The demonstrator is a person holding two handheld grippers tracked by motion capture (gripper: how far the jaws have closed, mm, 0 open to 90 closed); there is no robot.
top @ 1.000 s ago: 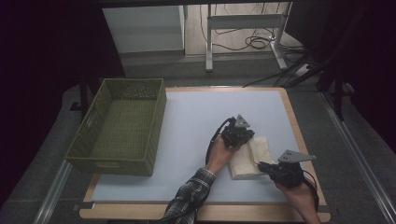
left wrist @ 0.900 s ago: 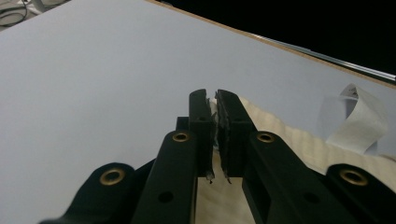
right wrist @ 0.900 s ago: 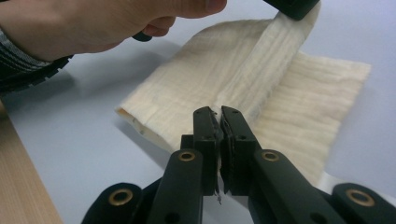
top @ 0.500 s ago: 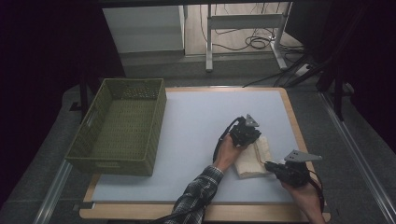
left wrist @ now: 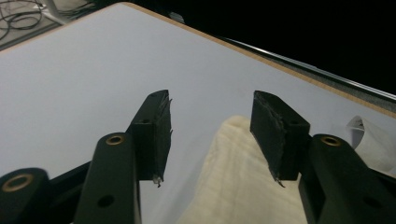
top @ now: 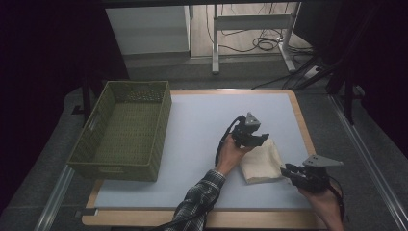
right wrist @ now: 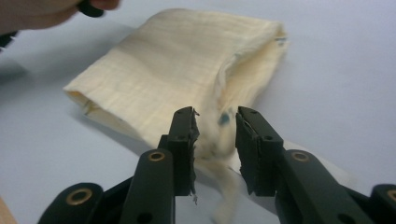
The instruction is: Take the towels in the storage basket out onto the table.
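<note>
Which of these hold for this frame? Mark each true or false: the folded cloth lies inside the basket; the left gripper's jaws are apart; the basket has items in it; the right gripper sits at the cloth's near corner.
1. The folded cream cloth lies inside the green woven basket. False: it lies on the white table mat, right of the basket.
2. The left gripper has its jaws apart. True; it grips nothing.
3. The basket holds items. False: it looks empty.
4. The right gripper is at the cloth's near corner. True.

One folded cream cloth (top: 261, 163) lies on the surface (top: 202, 125). One green woven basket (top: 122, 130) stands there too. Two tools: the left tool (top: 255, 137) and the right tool (top: 291, 172).
</note>
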